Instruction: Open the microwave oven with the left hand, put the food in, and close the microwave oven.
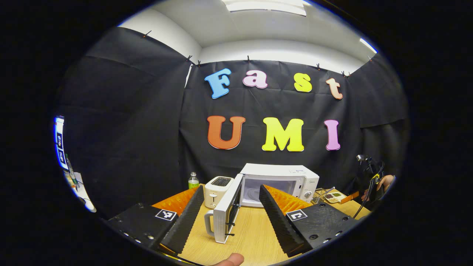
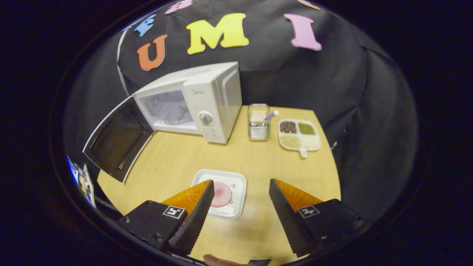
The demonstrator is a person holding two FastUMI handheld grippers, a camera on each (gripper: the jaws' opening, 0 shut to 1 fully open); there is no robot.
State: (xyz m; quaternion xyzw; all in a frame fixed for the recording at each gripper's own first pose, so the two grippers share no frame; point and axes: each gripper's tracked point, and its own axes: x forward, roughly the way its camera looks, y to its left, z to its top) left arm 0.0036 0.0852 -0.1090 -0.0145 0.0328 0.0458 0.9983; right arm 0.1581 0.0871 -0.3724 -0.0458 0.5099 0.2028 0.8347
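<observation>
The white microwave point(image 1: 281, 183) point(image 2: 207, 99) stands at the back of the wooden table with its door point(image 1: 227, 214) point(image 2: 118, 138) swung wide open to the left, showing a bare cavity. A white square plate point(image 2: 231, 197) with a pink round piece of food point(image 2: 221, 194) lies on the table near the front. My right gripper point(image 2: 240, 203) hovers open just above and in front of the plate, its left finger overlapping the food. My left gripper point(image 1: 231, 208) is open, held back from the door, with the door's edge seen between its fingers.
A white toaster point(image 1: 218, 190) and a small green-capped bottle point(image 1: 193, 181) stand left of the microwave. Right of it are a clear jar point(image 2: 258, 122) and a divided tray of beans point(image 2: 299, 135). A person's hand point(image 1: 384, 183) holds the other gripper at the far right.
</observation>
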